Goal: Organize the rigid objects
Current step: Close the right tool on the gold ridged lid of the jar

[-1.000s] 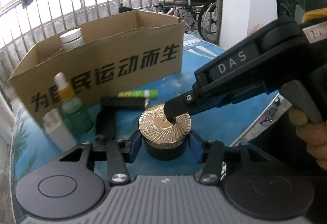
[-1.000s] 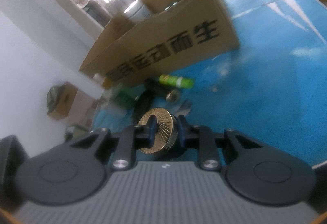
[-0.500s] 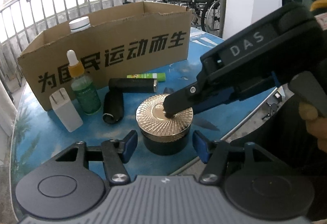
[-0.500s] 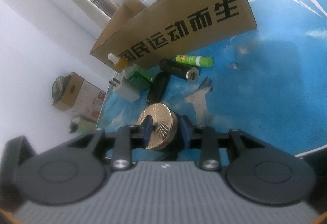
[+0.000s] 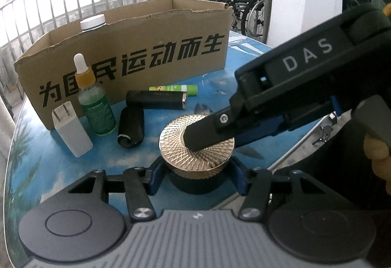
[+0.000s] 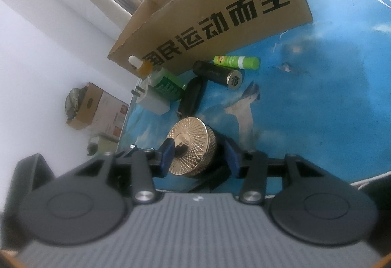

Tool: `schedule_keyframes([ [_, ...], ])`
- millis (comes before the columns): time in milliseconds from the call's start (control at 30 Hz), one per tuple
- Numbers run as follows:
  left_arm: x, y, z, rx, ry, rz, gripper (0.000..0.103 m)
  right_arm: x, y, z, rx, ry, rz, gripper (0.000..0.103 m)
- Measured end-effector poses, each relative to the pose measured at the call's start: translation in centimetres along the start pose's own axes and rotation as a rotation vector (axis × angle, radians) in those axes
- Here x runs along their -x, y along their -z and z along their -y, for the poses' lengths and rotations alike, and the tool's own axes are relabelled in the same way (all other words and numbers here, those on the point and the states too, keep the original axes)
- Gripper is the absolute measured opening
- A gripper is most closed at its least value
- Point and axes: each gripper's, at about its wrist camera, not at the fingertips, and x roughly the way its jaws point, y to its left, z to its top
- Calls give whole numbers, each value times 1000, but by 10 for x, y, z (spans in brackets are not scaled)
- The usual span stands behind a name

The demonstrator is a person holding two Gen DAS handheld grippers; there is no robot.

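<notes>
A round black jar with a gold ribbed lid [image 5: 195, 150] stands on the blue table near its front edge. My left gripper [image 5: 196, 173] has its blue pads against both sides of the jar. My right gripper [image 6: 198, 154] reaches in from the right, its jaws spread apart, one finger across the lid [image 6: 193, 143] and one under it. It appears in the left wrist view as a black DAS arm [image 5: 281, 96]. A cardboard box [image 5: 127, 55] stands behind, with a white-capped jar [image 5: 92, 22] inside.
In front of the box are a white charger plug [image 5: 72, 131], a green dropper bottle [image 5: 96, 104], two black cylinders [image 5: 156, 99] [image 5: 130, 128] and a green tube [image 5: 173, 89]. The table edge runs close on the right. A wheelchair [image 5: 246, 4] stands beyond.
My left gripper opened half a second ago and has closed in on the jar again. My right gripper's jaws have spread wider around the lid.
</notes>
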Motion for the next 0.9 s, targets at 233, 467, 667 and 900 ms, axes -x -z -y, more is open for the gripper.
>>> schedule_keyframes([
  [233, 3, 2, 1, -3, -1, -11, 57, 2, 8, -1, -10, -10, -11, 45],
  [467, 1, 1, 1, -6, -5, -4, 57, 2, 8, 1, -24, -14, -11, 46],
  [667, 0, 0, 1, 4, -8, 0, 57, 2, 8, 2, -28, -18, -10, 46],
  [900, 4, -1, 3, -3, -20, 2, 57, 3, 9, -1, -17, -15, -10, 46],
])
